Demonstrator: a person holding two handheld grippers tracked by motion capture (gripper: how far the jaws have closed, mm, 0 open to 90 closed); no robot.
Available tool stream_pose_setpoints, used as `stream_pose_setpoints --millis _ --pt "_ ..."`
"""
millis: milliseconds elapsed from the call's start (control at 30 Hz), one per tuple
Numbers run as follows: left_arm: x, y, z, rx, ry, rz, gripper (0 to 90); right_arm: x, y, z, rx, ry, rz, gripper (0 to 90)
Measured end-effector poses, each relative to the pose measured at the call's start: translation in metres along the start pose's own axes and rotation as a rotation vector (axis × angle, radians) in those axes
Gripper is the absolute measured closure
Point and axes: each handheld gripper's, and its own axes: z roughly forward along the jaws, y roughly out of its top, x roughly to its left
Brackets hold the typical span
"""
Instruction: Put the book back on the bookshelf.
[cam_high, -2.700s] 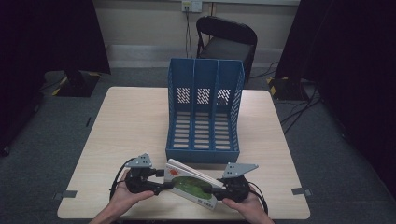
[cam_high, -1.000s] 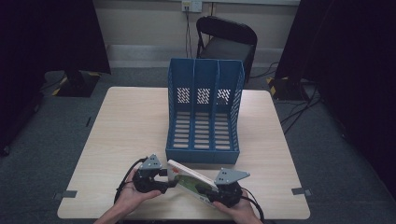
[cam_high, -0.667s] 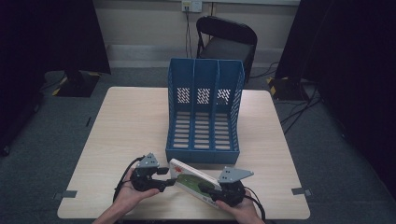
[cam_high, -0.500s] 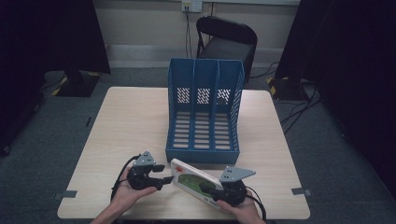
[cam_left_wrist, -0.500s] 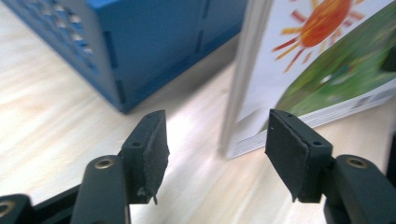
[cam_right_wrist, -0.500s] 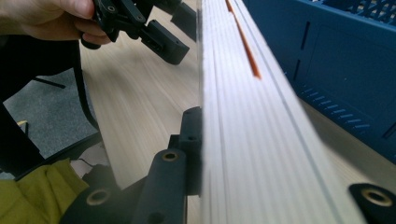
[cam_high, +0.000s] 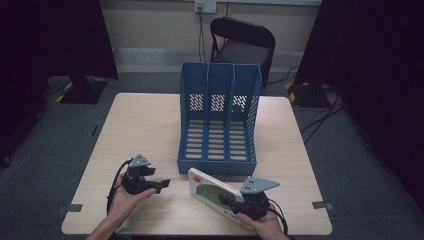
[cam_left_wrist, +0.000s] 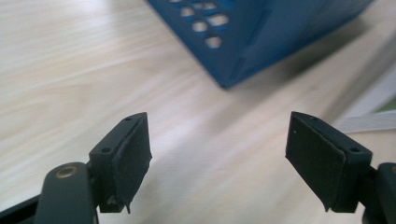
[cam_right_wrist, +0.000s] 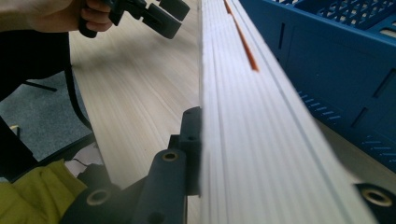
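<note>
A thin white book with a green and red cover stands tilted near the table's front edge, just in front of the blue three-slot file rack. My right gripper is shut on the book's near end; in the right gripper view the book's page edge runs away between the jaws, the rack beside it. My left gripper is open with nothing between its pads, a little to the left of the book. In the left gripper view the rack's corner lies ahead.
The rack lies on its back on the wooden table, its slots opening upward. A black folding chair stands beyond the far edge. Bare tabletop spreads left of the rack. Tape marks sit at the front corners.
My left gripper let go of the book and drew back to the left, opening. The book, held by the right gripper, tipped up from flat and shifted slightly right.
</note>
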Motion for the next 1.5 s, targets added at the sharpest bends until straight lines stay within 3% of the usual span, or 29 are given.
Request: stream_pose_setpoints --millis 200,267,400,500,900,1500 --pt "0.013 -0.004 0.004 0.057 0.085 -0.031 22.2 0.000 0.002 -0.002 -0.006 -0.007 -0.001 76.7" --pt "0.017 -0.006 0.007 0.074 0.139 -0.023 21.6 0.000 0.002 -0.004 -0.010 -0.009 -0.003 76.6" --pt "0.022 -0.012 0.013 0.118 0.206 -0.007 20.1 -0.002 0.003 -0.008 -0.025 -0.012 0.007 76.6" --pt "0.024 -0.014 0.016 0.104 0.242 -0.003 20.1 -0.003 0.004 -0.012 -0.030 -0.014 0.008 76.6" --pt "0.027 -0.024 0.024 -0.020 0.244 -0.010 7.9 -0.001 0.008 -0.022 -0.055 -0.017 0.001 76.6" --pt "0.027 -0.024 0.025 -0.011 0.237 -0.006 5.2 0.008 0.018 -0.031 -0.066 -0.021 -0.006 76.7"
